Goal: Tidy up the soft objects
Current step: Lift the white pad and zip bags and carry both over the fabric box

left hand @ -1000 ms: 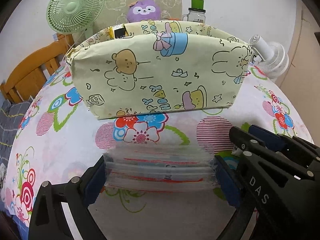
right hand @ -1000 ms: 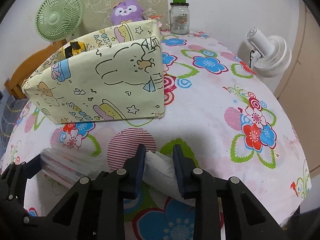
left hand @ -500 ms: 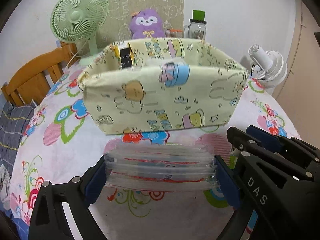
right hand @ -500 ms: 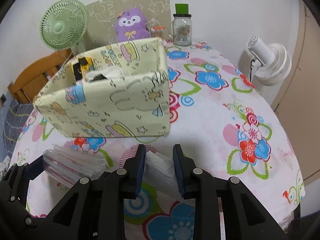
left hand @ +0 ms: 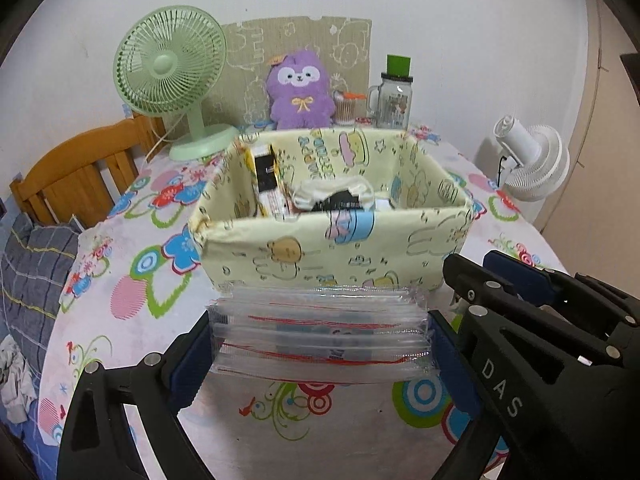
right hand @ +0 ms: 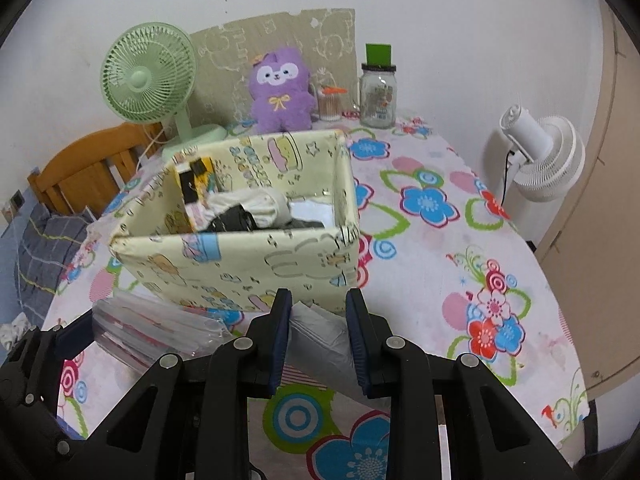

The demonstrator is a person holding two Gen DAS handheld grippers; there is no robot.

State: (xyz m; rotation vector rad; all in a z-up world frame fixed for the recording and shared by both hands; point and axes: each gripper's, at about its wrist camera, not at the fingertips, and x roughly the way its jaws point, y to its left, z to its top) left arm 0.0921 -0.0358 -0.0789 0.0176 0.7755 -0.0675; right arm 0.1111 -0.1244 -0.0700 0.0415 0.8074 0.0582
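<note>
1. While both grippers hang above the table point(right hand: 520, 320), each holds a soft packet in the air in front of the bin point(left hand: 332, 248), so the step in hand looks like carrying items to the bin.
2. The left gripper point(left hand: 320, 340) is clamped across the ends of a clear pack point(left hand: 320, 332), its blue pads pressing the two short sides.
3. The right gripper point(right hand: 318, 336) is clenched on a white packet point(right hand: 320, 336), which is pinched between the pads and sticks out toward the bin.
4. In the left view the clear pack sits at the centre, with the bin just beyond it at 12 o'clock; the right gripper shows at 4 o'clock.
5. In the right view the white packet is at 6 o'clock, the clear pack at 8 o'clock, and the bin at 11 o'clock.
6. The clear pack looks like a stack of flat transparent sleeves with thin red lines; it sags little and keeps its slab shape.
7. The white packet is a soft, creased plastic wrap, squeezed narrow where it is gripped.
8. The bin is pale yellow cloth with cartoon animals, open on top, already holding a rolled white cloth point(right hand: 256, 204) and a yellow carton point(right hand: 196, 184).
9. The next move probably calls for clearing the near rim, moving over the free space at the bin's right side, and letting go there.
</note>
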